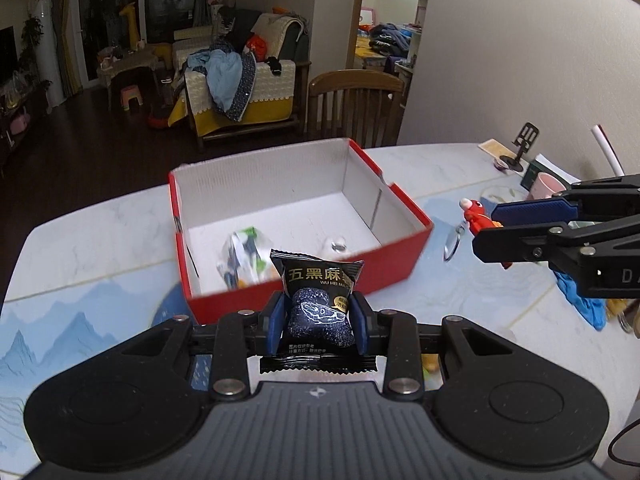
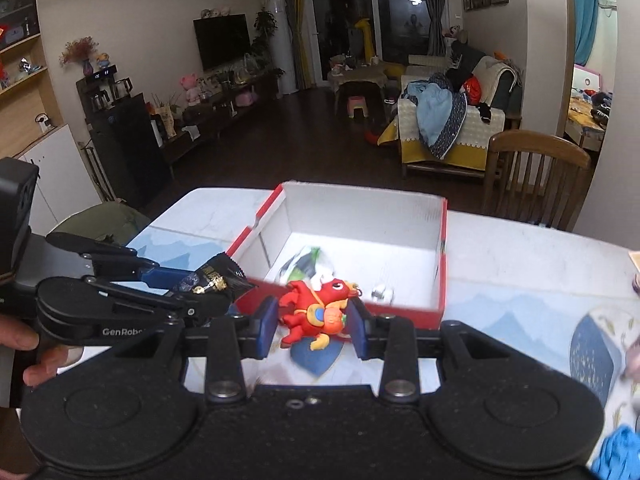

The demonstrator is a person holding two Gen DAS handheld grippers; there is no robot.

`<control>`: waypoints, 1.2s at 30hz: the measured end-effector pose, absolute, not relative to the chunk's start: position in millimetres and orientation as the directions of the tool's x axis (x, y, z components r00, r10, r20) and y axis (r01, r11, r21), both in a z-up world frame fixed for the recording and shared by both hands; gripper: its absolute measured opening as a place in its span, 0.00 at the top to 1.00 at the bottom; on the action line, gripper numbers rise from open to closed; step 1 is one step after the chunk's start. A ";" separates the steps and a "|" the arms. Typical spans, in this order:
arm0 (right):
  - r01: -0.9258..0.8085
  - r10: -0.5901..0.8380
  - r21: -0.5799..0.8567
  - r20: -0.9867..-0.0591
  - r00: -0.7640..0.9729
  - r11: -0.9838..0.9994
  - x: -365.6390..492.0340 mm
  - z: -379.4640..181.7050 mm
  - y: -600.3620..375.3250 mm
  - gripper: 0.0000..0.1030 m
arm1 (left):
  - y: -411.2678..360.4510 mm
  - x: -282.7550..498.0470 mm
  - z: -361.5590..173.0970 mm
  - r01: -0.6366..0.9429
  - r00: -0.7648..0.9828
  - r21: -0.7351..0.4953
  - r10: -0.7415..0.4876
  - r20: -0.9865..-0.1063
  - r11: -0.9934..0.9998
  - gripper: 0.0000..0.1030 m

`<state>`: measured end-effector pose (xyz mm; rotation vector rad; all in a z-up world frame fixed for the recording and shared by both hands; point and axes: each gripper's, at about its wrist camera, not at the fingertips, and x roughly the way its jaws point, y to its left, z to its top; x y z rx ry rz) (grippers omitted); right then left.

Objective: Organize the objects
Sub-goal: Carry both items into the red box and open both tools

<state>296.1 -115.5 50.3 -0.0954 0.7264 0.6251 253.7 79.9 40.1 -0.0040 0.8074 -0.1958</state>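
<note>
Two items lie in red box (image 1: 304,276); left gripper (image 1: 318,320) clamps black snack packet (image 1: 318,304), right gripper (image 2: 312,320) clamps red toy (image 2: 316,312), both undelivered.

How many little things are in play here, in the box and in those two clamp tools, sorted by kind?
Snack packets: 1, the black packet clamped in the left gripper.
Toys: 1, the red dragon keychain clamped in the right gripper.
Clear wrapped items in the red box: 2, the white-green packet and a small clear piece.
Total: 4.
</note>
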 end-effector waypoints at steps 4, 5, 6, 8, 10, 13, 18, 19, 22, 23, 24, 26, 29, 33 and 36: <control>-0.569 0.487 0.097 -0.647 0.587 0.816 317.8 48.4 -110.0 0.64 | 81.7 277.0 39.5 0.163 0.675 -0.069 -0.163 -0.720 0.984 0.68; -0.572 0.478 0.080 -0.651 0.590 0.816 323.7 47.4 -108.1 0.64 | 81.9 283.4 38.9 0.160 0.675 -0.063 -0.156 -0.721 0.985 0.68; -0.572 0.467 0.065 -0.656 0.593 0.818 331.1 45.9 -105.9 0.64 | 81.6 289.9 38.1 0.160 0.674 -0.054 -0.149 -0.724 0.986 0.68; -0.571 0.450 0.042 -0.664 0.597 0.820 343.8 42.6 -102.4 0.64 | 80.3 302.6 36.8 0.160 0.675 -0.028 -0.130 -0.726 0.987 0.68; -0.567 0.441 0.040 -0.673 0.593 0.823 356.8 38.8 -99.5 0.64 | 78.1 314.6 34.8 0.158 0.675 -0.007 -0.113 -0.729 0.987 0.68; -0.560 0.423 0.020 -0.678 0.601 0.828 372.8 31.1 -95.7 0.64 | 74.6 333.5 31.6 0.156 0.673 0.016 -0.094 -0.733 0.988 0.68; -0.561 0.396 -0.010 -0.698 0.597 0.828 395.4 9.0 -89.8 0.64 | 67.2 360.3 18.7 0.156 0.656 0.040 -0.074 -0.751 0.987 0.68; -0.563 0.397 -0.003 -0.706 0.587 0.826 399.2 4.5 -89.6 0.64 | 66.3 366.1 15.2 0.154 0.650 0.039 -0.072 -0.756 0.987 0.68; -0.566 0.392 0.003 -0.725 0.567 0.824 410.1 -10.7 -85.4 0.64 | 65.4 382.5 4.2 0.145 0.629 0.032 -0.067 -0.775 0.989 0.68; -0.570 0.392 0.003 -0.730 0.560 0.821 412.7 -15.4 -84.7 0.64 | 65.5 387.2 0.6 0.143 0.621 0.031 -0.065 -0.781 0.989 0.68; -0.574 0.389 0.001 -0.736 0.554 0.819 415.0 -20.3 -83.8 0.64 | 65.0 392.1 -3.8 0.142 0.614 0.033 -0.062 -0.787 0.989 0.68; -0.581 0.380 -0.005 -0.751 0.539 0.814 418.3 -29.4 -80.4 0.64 | 64.8 400.9 -11.9 0.138 0.599 0.035 -0.055 -0.799 0.990 0.68; -0.589 0.355 -0.031 -0.772 0.527 0.808 418.1 -42.1 -73.6 0.64 | 65.9 413.8 -23.7 0.126 0.573 0.033 -0.046 -0.818 0.992 0.68; -0.596 0.346 -0.022 -0.797 0.496 0.803 423.3 -54.6 -70.7 0.64 | 67.1 425.8 -36.6 0.121 0.543 0.024 -0.045 -0.839 0.992 0.68; -0.601 0.343 -0.015 -0.811 0.475 0.799 425.0 -63.9 -69.3 0.64 | 65.2 431.6 -45.0 0.126 0.517 0.020 -0.048 -0.855 0.992 0.68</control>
